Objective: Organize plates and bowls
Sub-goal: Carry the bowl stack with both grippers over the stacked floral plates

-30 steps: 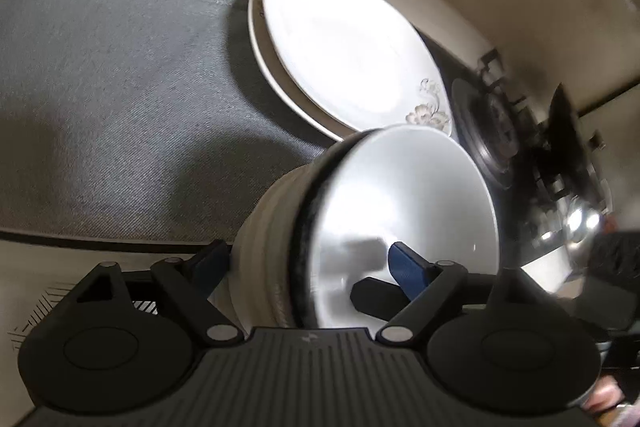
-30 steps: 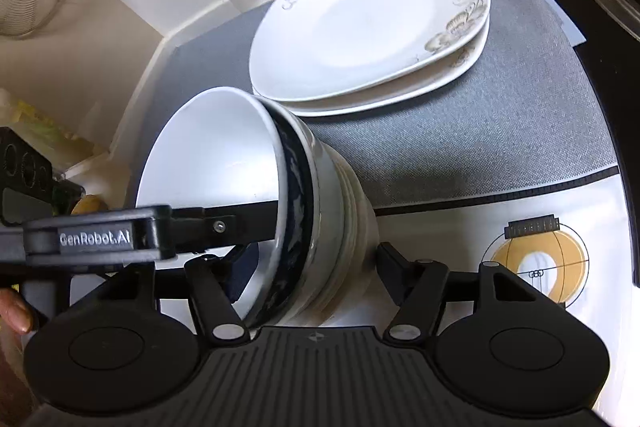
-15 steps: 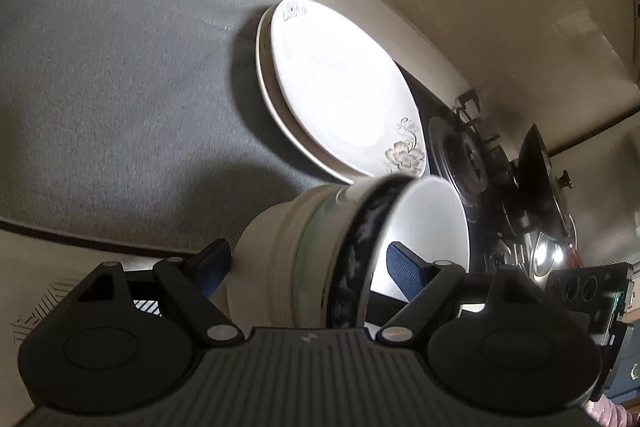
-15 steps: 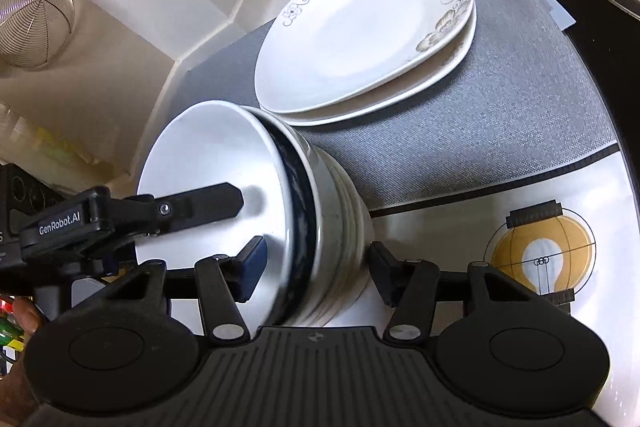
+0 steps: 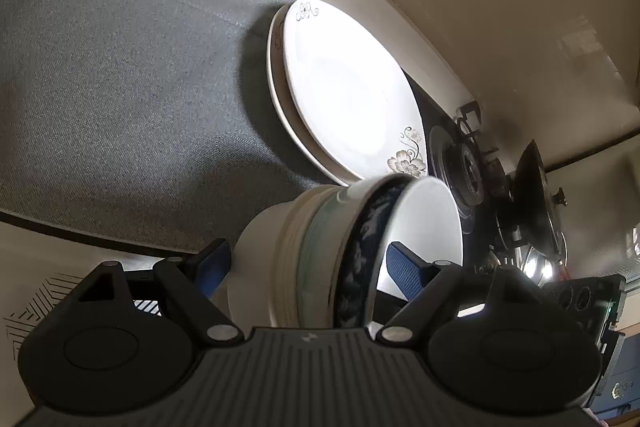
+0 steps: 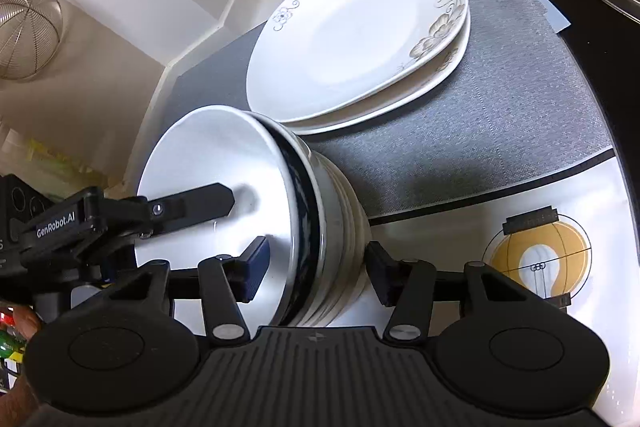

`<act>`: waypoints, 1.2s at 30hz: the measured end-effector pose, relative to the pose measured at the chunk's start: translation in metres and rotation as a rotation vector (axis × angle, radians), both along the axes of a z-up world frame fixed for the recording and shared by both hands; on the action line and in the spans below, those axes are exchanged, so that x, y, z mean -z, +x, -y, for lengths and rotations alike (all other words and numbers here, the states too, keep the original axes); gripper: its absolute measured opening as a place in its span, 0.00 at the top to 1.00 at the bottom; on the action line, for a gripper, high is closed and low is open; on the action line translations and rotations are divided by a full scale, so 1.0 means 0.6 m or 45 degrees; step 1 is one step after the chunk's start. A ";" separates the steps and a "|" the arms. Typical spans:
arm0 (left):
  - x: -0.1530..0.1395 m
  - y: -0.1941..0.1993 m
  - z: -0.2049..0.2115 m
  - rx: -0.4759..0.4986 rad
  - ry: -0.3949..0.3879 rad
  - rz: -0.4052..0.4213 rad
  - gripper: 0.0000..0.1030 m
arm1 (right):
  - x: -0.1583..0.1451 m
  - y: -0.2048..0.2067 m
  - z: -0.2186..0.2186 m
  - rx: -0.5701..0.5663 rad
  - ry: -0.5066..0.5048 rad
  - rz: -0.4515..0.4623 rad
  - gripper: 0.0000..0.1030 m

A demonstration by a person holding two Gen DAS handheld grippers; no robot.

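Right wrist view, right gripper (image 6: pixel 316 269) jaws closing around tilted bowl stack (image 6: pixel 256 219), left gripper (image 5: pixel 308 263) jaws gripping it.

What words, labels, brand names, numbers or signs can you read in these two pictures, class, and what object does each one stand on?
"GenRobot.AI": white lettering on the black body of the left gripper, seen in the right wrist view.
Small mark on the light bulb drawing printed on the white mat: too small to read.
Small emblem on the right gripper housing, near the bottom edge: a sign only, no letters.
Plates: flower patterns only, no text.
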State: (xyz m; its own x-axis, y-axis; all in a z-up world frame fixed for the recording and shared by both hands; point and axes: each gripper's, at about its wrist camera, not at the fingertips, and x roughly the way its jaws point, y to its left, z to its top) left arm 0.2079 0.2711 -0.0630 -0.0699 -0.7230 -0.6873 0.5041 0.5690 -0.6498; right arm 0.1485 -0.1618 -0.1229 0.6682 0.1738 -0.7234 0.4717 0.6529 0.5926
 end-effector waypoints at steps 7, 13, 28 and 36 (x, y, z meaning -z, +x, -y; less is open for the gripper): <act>-0.008 -0.004 0.006 -0.001 -0.012 -0.005 0.15 | -0.012 0.003 0.009 0.017 -0.021 0.000 0.48; -0.006 -0.003 0.010 -0.001 -0.011 0.001 0.15 | -0.018 0.011 0.016 0.012 -0.050 0.000 0.50; -0.043 -0.005 -0.002 -0.018 -0.071 0.041 0.15 | -0.052 0.007 0.013 0.024 -0.073 0.033 0.51; -0.062 0.000 -0.002 -0.024 -0.099 0.063 0.15 | -0.075 0.010 0.020 0.018 -0.107 0.060 0.51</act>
State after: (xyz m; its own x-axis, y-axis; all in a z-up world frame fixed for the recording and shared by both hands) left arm 0.2081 0.2722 -0.0260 -0.0231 -0.7753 -0.6311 0.5266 0.5272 -0.6669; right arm 0.1543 -0.1738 -0.0782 0.7038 0.1042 -0.7028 0.4543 0.6945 0.5579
